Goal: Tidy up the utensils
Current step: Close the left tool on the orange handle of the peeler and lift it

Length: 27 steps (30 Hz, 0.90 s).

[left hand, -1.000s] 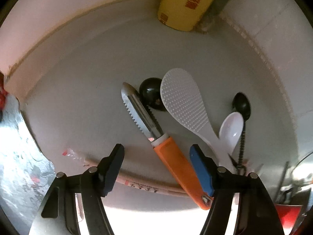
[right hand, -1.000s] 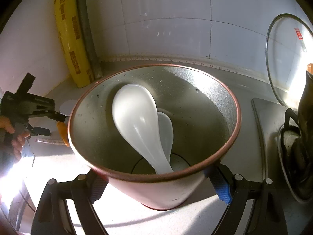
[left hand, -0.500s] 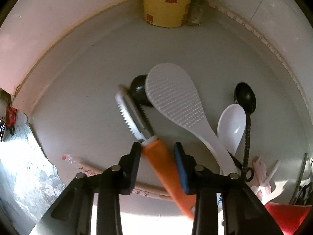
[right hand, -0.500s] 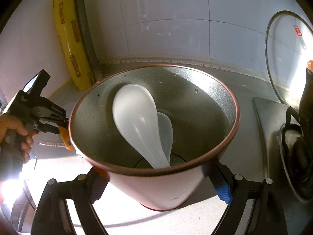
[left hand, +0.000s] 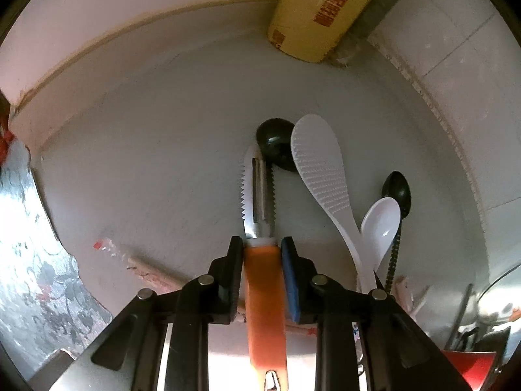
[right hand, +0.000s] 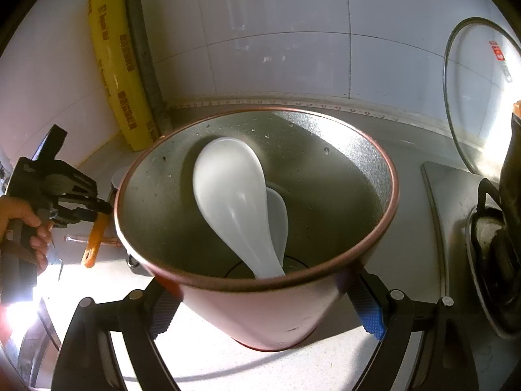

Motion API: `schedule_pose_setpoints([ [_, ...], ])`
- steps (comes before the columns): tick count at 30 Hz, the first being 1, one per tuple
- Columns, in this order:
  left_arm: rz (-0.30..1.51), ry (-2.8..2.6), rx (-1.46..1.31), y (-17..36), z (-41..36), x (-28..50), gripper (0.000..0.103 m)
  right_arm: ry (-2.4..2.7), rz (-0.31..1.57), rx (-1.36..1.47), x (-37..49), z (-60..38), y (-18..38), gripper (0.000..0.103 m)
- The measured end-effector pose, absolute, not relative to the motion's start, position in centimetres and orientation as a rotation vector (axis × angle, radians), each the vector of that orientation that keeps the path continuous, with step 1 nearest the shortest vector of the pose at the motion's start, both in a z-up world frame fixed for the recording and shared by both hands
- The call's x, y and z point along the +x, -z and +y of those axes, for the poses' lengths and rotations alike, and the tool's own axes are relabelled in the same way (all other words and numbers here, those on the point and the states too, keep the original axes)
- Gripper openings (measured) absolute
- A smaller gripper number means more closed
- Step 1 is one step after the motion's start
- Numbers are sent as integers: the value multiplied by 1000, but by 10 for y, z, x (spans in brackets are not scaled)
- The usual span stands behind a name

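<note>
My left gripper (left hand: 262, 247) is shut on the orange handle of a serrated peeler (left hand: 263, 280), lifted off the grey counter with its metal blade (left hand: 259, 195) pointing away; it also shows in the right wrist view (right hand: 94, 241). On the counter lie a white rice paddle (left hand: 317, 169), a white spoon (left hand: 381, 228), a black ladle (left hand: 275, 143) and a black spoon (left hand: 396, 192). My right gripper (right hand: 260, 303) is shut on a red-rimmed metal cup (right hand: 260, 312) holding two white spoons (right hand: 234, 195).
A yellow wrap roll (left hand: 322, 9) leans in the wall corner. Wrapped chopsticks (left hand: 153, 268) lie near the counter's front. A glass lid (right hand: 478, 97) leans on the tiled wall and a stove burner (right hand: 491, 251) sits at the right.
My left gripper closed on the peeler's orange handle and lifted it, turning it straight along the fingers. The right gripper and cup stayed nearly still.
</note>
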<state>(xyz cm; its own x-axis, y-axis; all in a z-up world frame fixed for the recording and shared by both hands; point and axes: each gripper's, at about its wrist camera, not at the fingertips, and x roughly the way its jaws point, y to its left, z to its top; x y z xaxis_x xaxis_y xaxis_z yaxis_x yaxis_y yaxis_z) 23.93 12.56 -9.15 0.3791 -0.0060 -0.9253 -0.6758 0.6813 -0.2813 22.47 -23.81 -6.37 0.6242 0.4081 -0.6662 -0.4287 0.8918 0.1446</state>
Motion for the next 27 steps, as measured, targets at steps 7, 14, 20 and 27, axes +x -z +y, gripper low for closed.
schedule_pose_setpoints([
  [7, 1078, -457, -802, 89, 136, 221, 24, -479, 758, -40, 225, -237, 62, 91],
  [14, 1040, -438, -847, 90, 136, 196, 24, -477, 761, -62, 225, -234, 63, 91],
  [20, 988, -427, -866, 73, 148, 170, 24, -476, 763, -76, 226, -233, 63, 91],
  [27, 920, -424, -880, 52, 162, 148, 24, -475, 765, -90, 226, -229, 63, 91],
])
